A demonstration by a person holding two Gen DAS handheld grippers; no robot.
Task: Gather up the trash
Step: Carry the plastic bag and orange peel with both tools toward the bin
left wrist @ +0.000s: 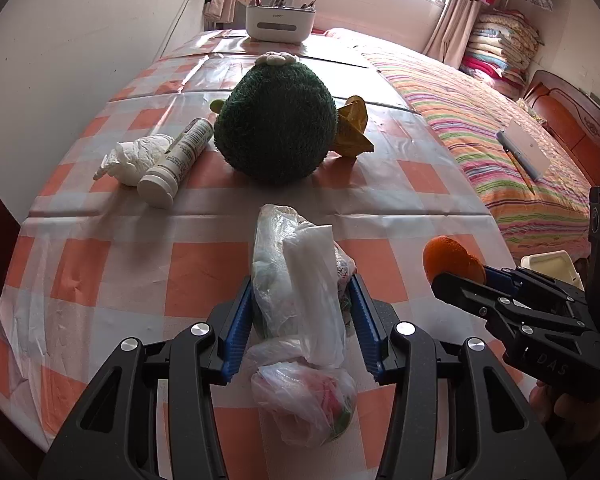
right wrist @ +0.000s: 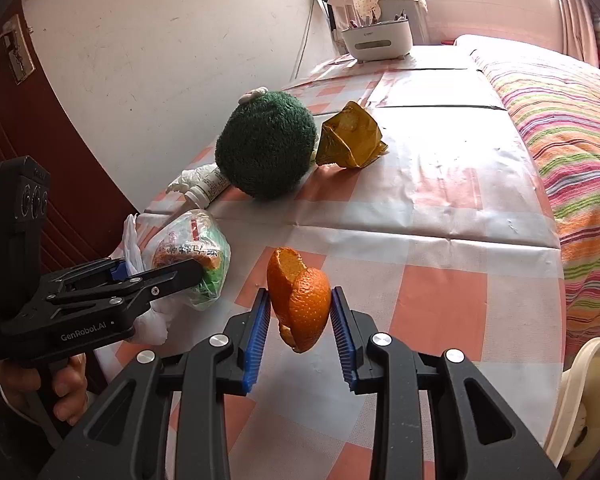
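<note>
Trash bag [left wrist: 300, 300] on our left looked light, soft and slippery, thin clear plastic bunched around colourful wrappers. We had the left gripper [left wrist: 300, 308] partly closed, its blue pads pinching the bag at mid-body over the checked tablecloth [left wrist: 120, 272]. We'd say grab the bunched neck instead. Orange peel [right wrist: 300, 300] on our right was light, curled and easy to tear, and the right gripper [right wrist: 300, 312] was clamped tight on it above the table.
</note>
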